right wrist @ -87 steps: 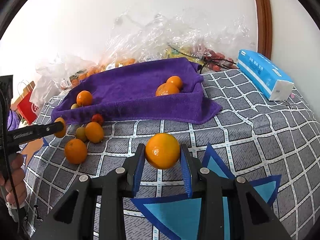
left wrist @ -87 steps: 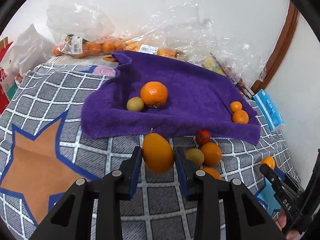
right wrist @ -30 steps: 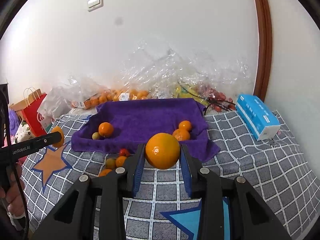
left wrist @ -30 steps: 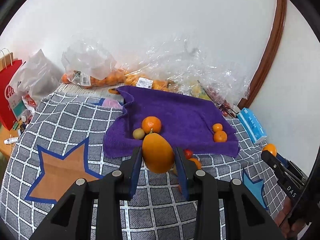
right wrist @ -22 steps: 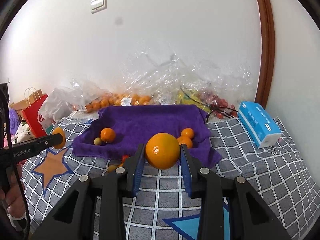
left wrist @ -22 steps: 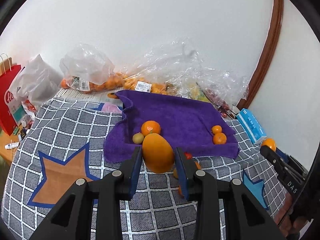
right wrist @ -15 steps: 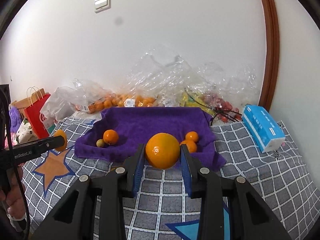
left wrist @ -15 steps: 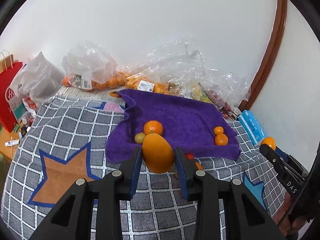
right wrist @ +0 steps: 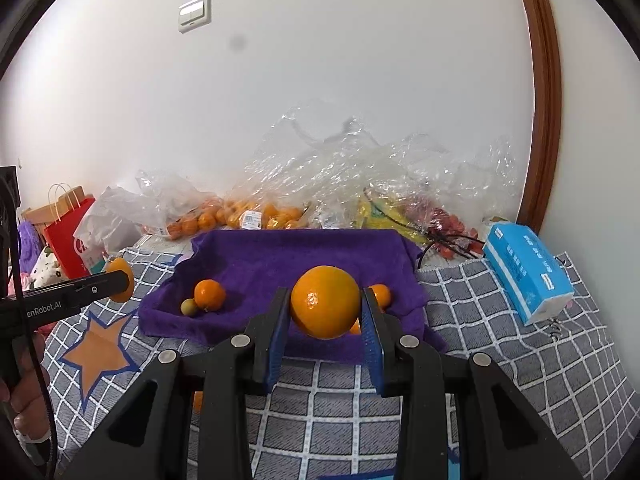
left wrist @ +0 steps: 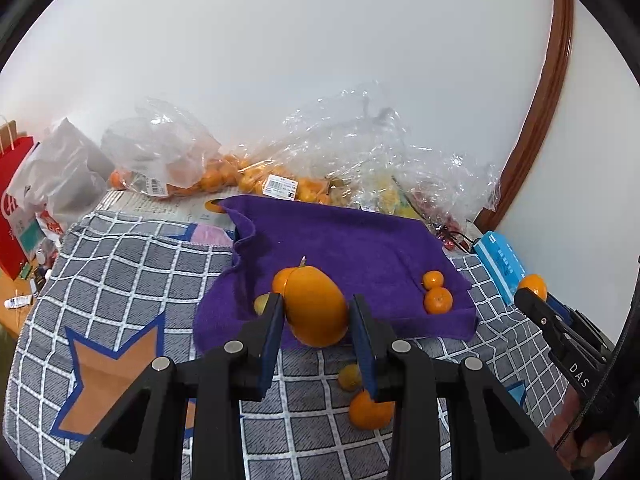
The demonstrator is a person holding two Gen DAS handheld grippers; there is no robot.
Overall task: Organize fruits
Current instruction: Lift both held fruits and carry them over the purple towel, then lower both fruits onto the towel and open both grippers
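Observation:
My left gripper (left wrist: 316,320) is shut on an oval orange fruit (left wrist: 316,306) and holds it in the air before the near edge of the purple towel (left wrist: 352,240). My right gripper (right wrist: 325,320) is shut on a round orange (right wrist: 325,307), also in the air over the towel's (right wrist: 288,256) near edge. On the towel lie an orange (right wrist: 209,294) with a small green fruit (right wrist: 188,307) at the left and two small oranges (left wrist: 438,300) at the right. Loose fruits (left wrist: 370,410) lie on the checked cloth (left wrist: 120,264) in front.
Clear plastic bags of oranges (left wrist: 224,176) and other fruit are piled along the wall behind the towel. A blue tissue box (right wrist: 528,272) sits at the right. A red paper bag (right wrist: 68,236) stands at the far left.
Both grippers have stayed lifted with their fruits and have moved slightly closer to the towel; the view tilts a little upward. The grips are unchanged.

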